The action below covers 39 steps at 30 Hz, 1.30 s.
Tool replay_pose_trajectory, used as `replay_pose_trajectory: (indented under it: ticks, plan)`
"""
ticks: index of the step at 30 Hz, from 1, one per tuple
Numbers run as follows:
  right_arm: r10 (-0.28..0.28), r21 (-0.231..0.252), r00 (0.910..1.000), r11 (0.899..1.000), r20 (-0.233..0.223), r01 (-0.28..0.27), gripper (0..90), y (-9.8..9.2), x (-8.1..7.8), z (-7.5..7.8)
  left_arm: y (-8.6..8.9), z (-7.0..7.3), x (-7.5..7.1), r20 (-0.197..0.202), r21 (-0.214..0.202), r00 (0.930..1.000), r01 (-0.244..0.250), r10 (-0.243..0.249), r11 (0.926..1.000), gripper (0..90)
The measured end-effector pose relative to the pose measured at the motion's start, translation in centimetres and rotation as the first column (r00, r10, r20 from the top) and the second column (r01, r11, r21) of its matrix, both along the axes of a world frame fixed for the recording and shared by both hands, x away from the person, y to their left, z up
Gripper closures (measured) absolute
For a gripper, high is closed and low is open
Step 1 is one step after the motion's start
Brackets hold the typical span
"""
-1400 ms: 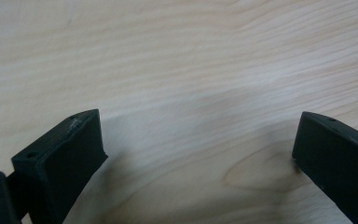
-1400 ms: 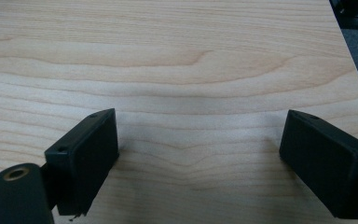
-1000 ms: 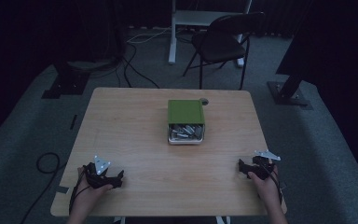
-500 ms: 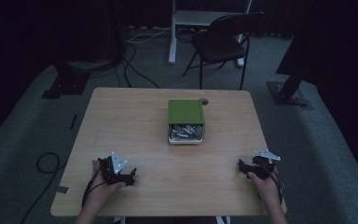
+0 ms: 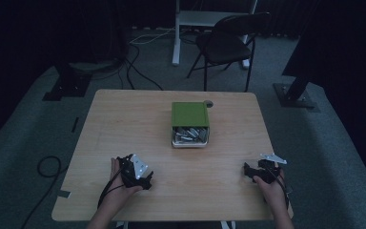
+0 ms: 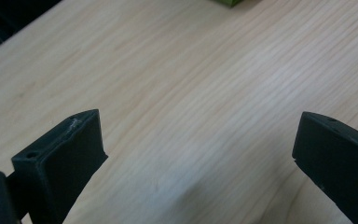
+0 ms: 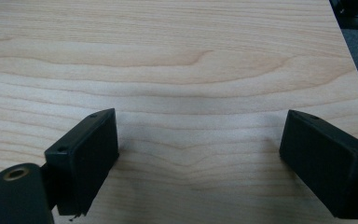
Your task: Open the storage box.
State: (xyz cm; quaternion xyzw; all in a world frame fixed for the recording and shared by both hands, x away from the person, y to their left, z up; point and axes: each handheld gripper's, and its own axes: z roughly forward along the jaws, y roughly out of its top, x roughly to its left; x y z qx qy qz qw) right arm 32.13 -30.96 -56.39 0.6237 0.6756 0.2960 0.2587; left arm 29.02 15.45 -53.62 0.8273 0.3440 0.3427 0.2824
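While jaws gape empty, two grippers, left gripper (image 5: 147, 181), right gripper (image 5: 246, 170), one green box (image 5: 189, 114), one table (image 5: 124, 124).

The high view looks down over the table (image 5: 124, 124); both gripper views skim that same wood close up.

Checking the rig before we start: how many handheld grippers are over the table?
2. The left gripper is near the table's front left; the right gripper is near its front right edge.

Green box (image 5: 189, 114), light-wood table (image 5: 124, 124).
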Motion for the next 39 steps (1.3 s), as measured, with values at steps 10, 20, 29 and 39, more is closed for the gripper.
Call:
replay_pose_trajectory:
  ticks: [10, 20, 29, 39]
  plan:
    - [0.0, 0.001, 1.0, 1.0, 0.0, 0.0, 11.0, 0.0, 0.0, 0.0, -2.4, 0.3, 0.6, 0.041, 0.057, 0.9963, 0.073, -0.075, 0.9957, 6.3]
    - [0.0, 0.0, 1.0, 1.0, 0.0, 0.0, 11.0, 0.0, 0.0, 0.0, -4.9, 0.1, 1.2, 0.061, 0.123, 0.9881, 0.133, -0.141, 0.9835, 6.8]
    - [0.002, 0.001, 1.0, 1.0, 0.0, -0.002, 11.1, 0.0, 0.0, 0.0, -6.8, 0.4, 1.7, 0.094, 0.169, 0.9767, 0.175, -0.193, 0.9699, 6.8]
    - [0.003, 0.001, 1.0, 1.0, 0.0, -0.003, 11.3, 0.0, 0.0, 0.0, -8.8, 0.3, 2.3, 0.108, 0.228, 0.9624, 0.22, -0.249, 0.9484, 6.8]
